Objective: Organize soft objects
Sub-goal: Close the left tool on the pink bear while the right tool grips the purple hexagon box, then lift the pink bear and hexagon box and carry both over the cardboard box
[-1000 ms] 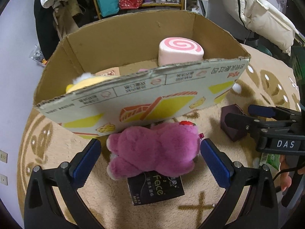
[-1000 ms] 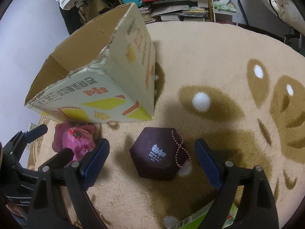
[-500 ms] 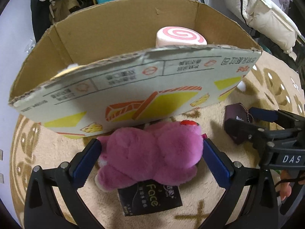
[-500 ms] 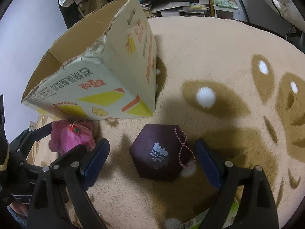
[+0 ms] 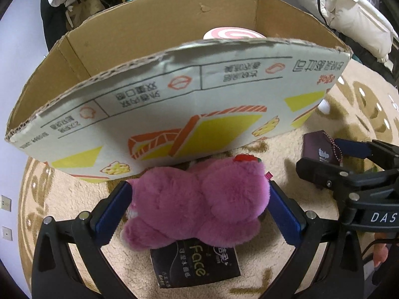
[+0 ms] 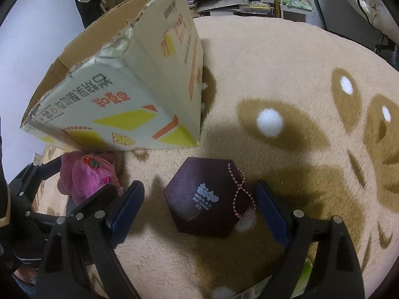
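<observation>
A pink plush bear (image 5: 199, 204) lies on the rug right in front of an open cardboard box (image 5: 174, 104). My left gripper (image 5: 199, 209) is open, its blue pads on either side of the bear and close to its flanks. The bear also shows in the right wrist view (image 6: 84, 177). A pink-swirl roll plush (image 5: 233, 33) sits inside the box. My right gripper (image 6: 199, 211) is open around a dark purple hexagonal box (image 6: 207, 196) with a pink bead chain, not touching it.
A black "Face" tissue pack (image 5: 194, 264) lies under the bear's near side. The beige patterned rug (image 6: 286, 74) spreads to the right. The cardboard box's front wall (image 6: 112, 114) stands close ahead. Shelves and a white jacket (image 5: 349, 20) are behind.
My left gripper has moved forward so that the bear now sits between its pads, nearer the box wall. My right gripper has edged slightly closer to the hexagonal box.
</observation>
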`<state>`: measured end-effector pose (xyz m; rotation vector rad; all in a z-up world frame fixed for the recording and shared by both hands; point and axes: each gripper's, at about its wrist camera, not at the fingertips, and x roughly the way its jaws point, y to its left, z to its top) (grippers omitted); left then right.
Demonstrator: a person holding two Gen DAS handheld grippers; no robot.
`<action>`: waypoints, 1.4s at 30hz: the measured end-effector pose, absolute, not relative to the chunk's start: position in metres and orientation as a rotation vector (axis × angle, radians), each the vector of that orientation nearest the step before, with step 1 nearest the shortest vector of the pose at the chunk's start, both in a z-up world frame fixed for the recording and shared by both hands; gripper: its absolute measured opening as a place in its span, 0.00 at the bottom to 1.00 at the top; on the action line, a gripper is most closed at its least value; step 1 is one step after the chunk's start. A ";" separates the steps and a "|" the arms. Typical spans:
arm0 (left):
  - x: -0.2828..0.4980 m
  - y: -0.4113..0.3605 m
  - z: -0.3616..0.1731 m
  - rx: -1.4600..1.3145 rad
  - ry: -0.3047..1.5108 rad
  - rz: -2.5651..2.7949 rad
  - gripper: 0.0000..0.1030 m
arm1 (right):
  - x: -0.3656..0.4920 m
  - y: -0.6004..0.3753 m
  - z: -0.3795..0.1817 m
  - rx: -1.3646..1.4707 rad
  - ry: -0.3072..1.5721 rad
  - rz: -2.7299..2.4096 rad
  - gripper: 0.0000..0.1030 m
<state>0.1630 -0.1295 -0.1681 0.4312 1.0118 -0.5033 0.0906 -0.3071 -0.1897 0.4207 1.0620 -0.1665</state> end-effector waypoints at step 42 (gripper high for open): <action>0.131 -0.113 -0.152 0.397 0.970 -0.408 0.83 | 0.079 -0.286 -0.177 0.328 1.062 -0.186 0.73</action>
